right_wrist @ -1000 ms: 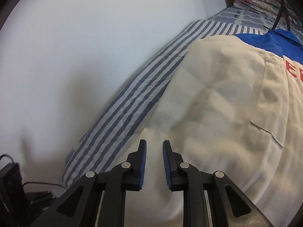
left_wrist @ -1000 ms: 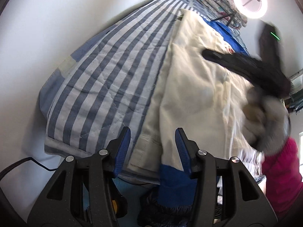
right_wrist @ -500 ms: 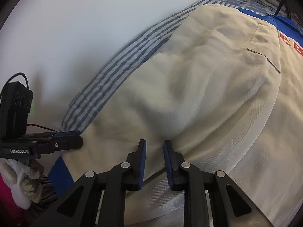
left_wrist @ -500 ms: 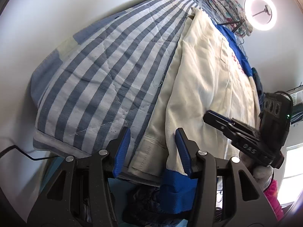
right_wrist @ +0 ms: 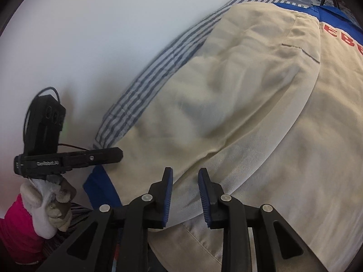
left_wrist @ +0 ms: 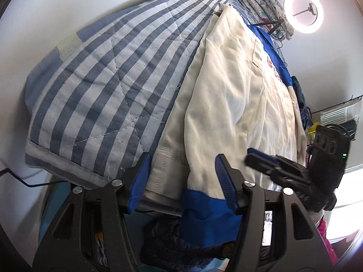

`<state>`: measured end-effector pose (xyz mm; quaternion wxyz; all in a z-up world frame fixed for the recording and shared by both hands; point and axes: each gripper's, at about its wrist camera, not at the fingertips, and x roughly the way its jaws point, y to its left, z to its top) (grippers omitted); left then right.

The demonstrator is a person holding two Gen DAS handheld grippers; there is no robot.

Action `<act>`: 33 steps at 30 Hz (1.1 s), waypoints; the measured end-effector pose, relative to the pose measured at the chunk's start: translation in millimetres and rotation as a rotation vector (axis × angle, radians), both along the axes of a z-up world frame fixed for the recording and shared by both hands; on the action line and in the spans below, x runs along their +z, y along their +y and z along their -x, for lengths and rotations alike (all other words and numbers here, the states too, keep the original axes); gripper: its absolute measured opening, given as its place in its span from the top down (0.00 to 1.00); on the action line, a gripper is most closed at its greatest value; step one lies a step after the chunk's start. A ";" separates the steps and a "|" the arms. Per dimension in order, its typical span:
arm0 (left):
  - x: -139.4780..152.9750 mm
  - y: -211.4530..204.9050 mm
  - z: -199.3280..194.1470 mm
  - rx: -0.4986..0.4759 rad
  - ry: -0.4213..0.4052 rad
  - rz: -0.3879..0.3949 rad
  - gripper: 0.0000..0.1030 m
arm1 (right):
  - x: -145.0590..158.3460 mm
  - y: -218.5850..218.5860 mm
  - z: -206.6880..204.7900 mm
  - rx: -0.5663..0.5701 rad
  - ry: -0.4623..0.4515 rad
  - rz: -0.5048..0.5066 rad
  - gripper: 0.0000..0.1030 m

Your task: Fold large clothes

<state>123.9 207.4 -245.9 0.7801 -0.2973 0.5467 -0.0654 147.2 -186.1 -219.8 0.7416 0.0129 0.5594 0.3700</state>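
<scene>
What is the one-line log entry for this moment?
left gripper: open, blue cuff between jaws | right gripper: jaws opening over cream jacket, nothing gripped

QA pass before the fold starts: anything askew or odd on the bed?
Mostly fine. The cream jacket lies over the striped quilt, but its blue cuff hangs off the near edge instead of lying flat. The left gripper is closing around that hem; the right gripper is opening over cream cloth. No damage visible.

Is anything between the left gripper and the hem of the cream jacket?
Nothing visible. The left gripper has its jaws open straight over the near hem of the cream cotton jacket with blue cuffs, lying on the blue-and-white striped quilt.
</scene>
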 end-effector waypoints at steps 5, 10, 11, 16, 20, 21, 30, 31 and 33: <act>12.3 -19.0 3.7 -0.044 -0.045 -0.083 0.81 | -3.7 0.8 3.8 -0.016 -0.003 0.005 0.75; 28.3 -29.6 7.5 -0.058 -0.103 -0.112 0.85 | 22.6 -1.7 -9.1 -0.022 0.006 -0.029 0.68; 30.9 -31.9 8.6 -0.060 -0.112 -0.122 0.85 | 31.1 -2.0 -14.7 -0.033 -0.010 -0.031 0.66; 46.7 -49.7 10.3 -0.095 -0.167 -0.177 0.86 | 59.6 14.2 -47.4 -0.072 -0.040 -0.034 0.39; 59.0 -61.4 12.2 -0.131 -0.215 -0.202 0.86 | 64.8 43.3 -70.7 -0.080 -0.025 -0.012 0.33; 61.3 -65.2 12.3 -0.139 -0.223 -0.208 0.86 | 65.0 47.3 -78.1 -0.090 -0.023 -0.001 0.33; 63.0 -87.7 2.5 -0.164 -0.233 -0.208 0.87 | 34.7 101.6 -110.4 -0.175 -0.047 0.235 0.34; 62.9 -89.4 2.3 -0.166 -0.234 -0.212 0.87 | 30.5 104.8 -111.8 -0.180 -0.044 0.258 0.35; 62.5 -93.4 1.6 -0.174 -0.233 -0.216 0.87 | 23.5 109.9 -113.0 -0.181 -0.039 0.293 0.39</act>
